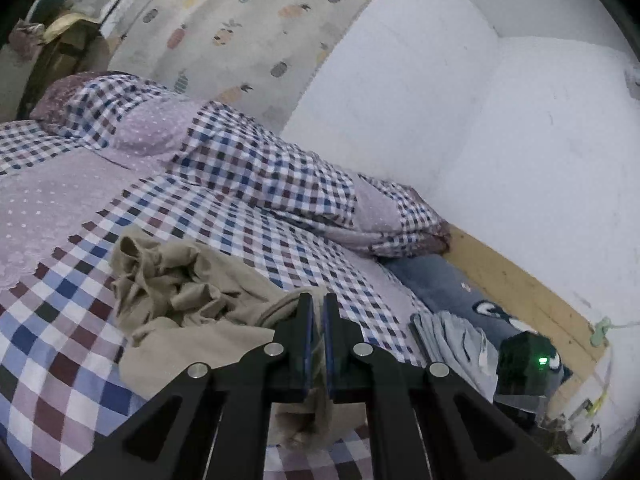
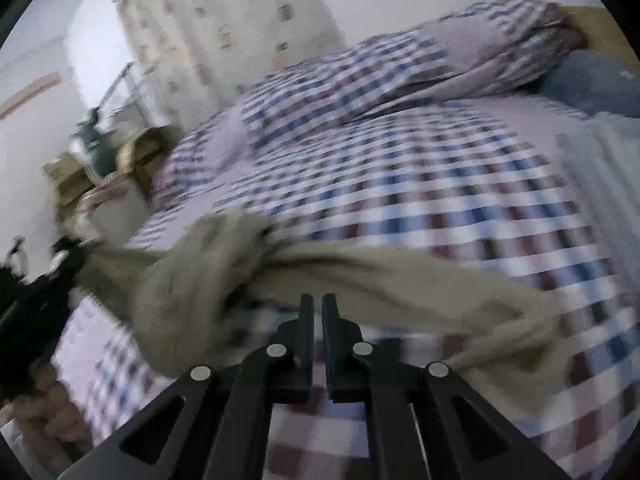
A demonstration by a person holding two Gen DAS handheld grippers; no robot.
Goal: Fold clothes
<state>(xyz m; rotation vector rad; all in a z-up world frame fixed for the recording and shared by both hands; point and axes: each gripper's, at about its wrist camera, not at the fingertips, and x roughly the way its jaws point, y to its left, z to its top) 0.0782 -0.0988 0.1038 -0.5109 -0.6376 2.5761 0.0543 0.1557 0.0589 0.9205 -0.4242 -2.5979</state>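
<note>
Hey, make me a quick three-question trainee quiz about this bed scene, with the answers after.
1. True or false: the left tongs are shut on the beige garment.
2. The bed cover is: A plain, B checked, C floral?
3. What lies right of the beige garment, near the blue pillow, in the left wrist view?

Key: 1 true. 2 B. 3 A pale grey-blue garment.
</note>
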